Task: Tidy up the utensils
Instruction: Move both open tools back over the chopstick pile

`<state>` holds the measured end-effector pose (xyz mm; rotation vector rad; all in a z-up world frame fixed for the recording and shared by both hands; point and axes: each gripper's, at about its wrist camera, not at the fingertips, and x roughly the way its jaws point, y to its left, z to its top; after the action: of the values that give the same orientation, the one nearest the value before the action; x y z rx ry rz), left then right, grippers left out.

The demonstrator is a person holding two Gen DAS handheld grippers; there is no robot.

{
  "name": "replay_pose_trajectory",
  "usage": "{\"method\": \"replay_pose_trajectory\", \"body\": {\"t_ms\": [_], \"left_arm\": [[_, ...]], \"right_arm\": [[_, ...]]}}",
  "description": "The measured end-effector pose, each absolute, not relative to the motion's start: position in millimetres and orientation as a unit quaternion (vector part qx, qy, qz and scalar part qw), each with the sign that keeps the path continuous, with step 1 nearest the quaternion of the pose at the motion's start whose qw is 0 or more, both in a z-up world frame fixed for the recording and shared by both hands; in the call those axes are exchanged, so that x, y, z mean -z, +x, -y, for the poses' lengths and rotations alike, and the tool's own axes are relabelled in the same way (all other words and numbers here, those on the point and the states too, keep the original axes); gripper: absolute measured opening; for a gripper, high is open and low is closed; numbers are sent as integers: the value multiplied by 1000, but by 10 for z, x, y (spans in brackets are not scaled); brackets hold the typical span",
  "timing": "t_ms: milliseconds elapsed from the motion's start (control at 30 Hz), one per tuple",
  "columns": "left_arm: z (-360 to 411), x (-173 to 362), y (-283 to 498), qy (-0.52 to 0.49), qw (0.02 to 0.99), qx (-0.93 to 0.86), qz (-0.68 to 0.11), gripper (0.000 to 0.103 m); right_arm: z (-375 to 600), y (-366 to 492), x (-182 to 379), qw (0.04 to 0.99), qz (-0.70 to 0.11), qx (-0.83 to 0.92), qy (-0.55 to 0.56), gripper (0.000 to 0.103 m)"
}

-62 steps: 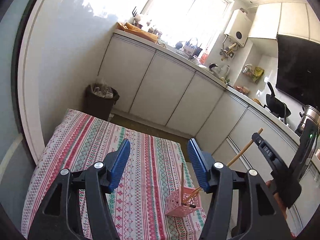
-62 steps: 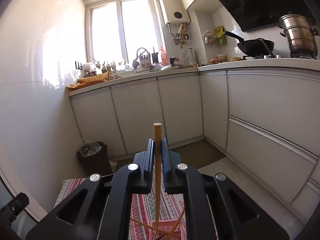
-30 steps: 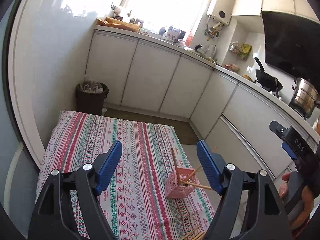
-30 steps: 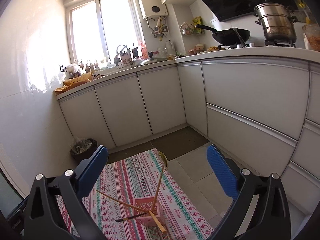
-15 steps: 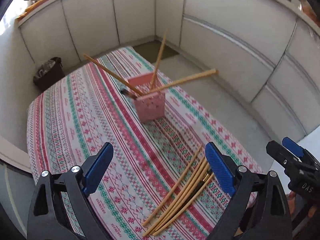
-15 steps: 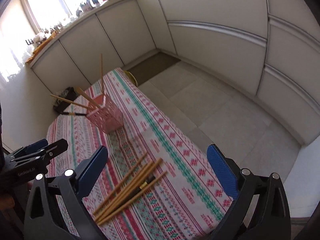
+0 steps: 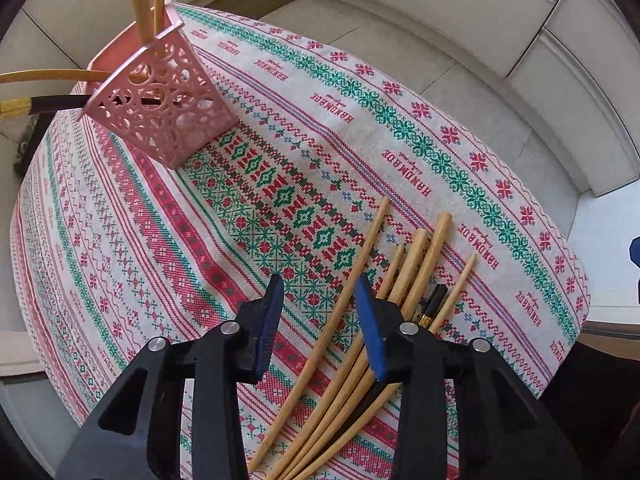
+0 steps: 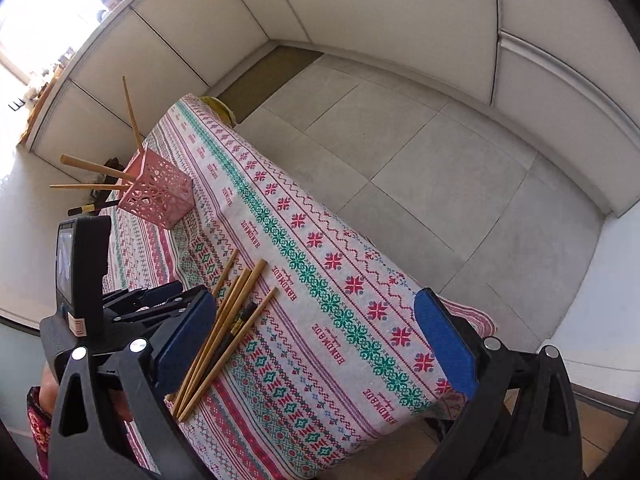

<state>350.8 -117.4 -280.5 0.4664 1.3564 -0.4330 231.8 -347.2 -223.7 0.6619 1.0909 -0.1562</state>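
Several wooden chopsticks and one dark chopstick lie in a loose bundle on the striped tablecloth. My left gripper points straight down over the bundle's left side. Its jaws are closing with the leftmost chopstick between them, and the pads stand clear of it. A pink perforated holder further back holds several chopsticks that lean outward. In the right wrist view my right gripper hangs wide open over the cloth, with the bundle by its left finger and the holder far behind.
The table's long edge drops to a grey tiled floor, with white cabinets beyond. The black camera housing of the left tool stands close to my right gripper's left finger. A hand shows at the lower left.
Both grippers have tilted down and sunk toward the table, close over the chopstick bundle. The left jaws have narrowed around the leftmost chopstick; the right jaws stay wide.
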Motion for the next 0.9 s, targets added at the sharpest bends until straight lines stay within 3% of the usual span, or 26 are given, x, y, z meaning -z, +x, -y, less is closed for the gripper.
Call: {"method": "replay_pose_trajectory", "body": {"t_ms": [100,433,533,567,700,900], "left_arm": [[1205,2883,3552,218,730,193,-618,31],[1287,2998,3756,230,728,185,-619,28],[1216,3030,3766,205,719,199,-634,3],[1186,3043,3730,211,722,192,-631,0],[900,3009,3634,178,728,169,-640,0],[304,2587,3512,90,749,197,-626,0]], "right_arm": [[3506,2323,2247,798,-510,68,315,96],[3506,2336,2293,793,-524,72,303,96],[3477,2367,2326,788,-535,80,294,96],[3455,2385,2341,787,-538,83,290,96],[3329,2481,2412,778,-557,86,278,96],[3153,2639,2582,742,-589,76,312,83]]}}
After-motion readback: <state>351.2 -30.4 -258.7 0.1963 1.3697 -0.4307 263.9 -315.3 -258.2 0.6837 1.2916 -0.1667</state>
